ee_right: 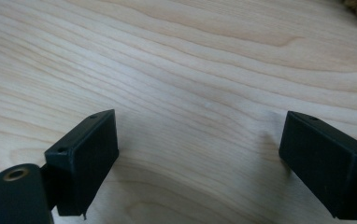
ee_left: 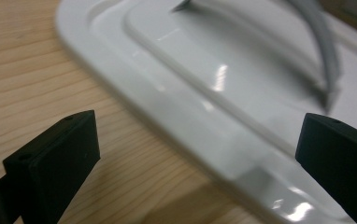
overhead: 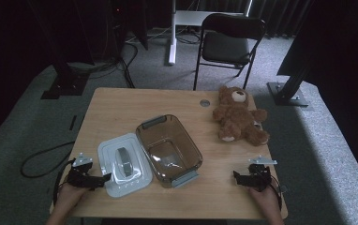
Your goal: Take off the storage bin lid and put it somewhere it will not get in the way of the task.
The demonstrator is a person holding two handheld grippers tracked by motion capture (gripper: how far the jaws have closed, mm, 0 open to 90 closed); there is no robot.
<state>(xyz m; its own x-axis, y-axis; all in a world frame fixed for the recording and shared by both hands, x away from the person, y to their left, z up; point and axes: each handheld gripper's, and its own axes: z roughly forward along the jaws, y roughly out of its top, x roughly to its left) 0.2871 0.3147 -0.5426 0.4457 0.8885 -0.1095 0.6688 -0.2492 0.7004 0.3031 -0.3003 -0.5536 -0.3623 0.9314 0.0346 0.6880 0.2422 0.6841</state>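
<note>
Resting beside white lid (overhead: pixel 122 164), left gripper (overhead: pixel 106 177), jaws spread wide, nothing gripped; right gripper (overhead: pixel 236 175) likewise wide.

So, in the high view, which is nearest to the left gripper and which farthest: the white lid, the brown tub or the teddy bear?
1. White plastic lid with grey handle: right beside the left gripper, at the table's near left.
2. Clear brown plastic tub: mid-table, just past the lid.
3. Brown teddy bear: far right corner, farthest.
</note>
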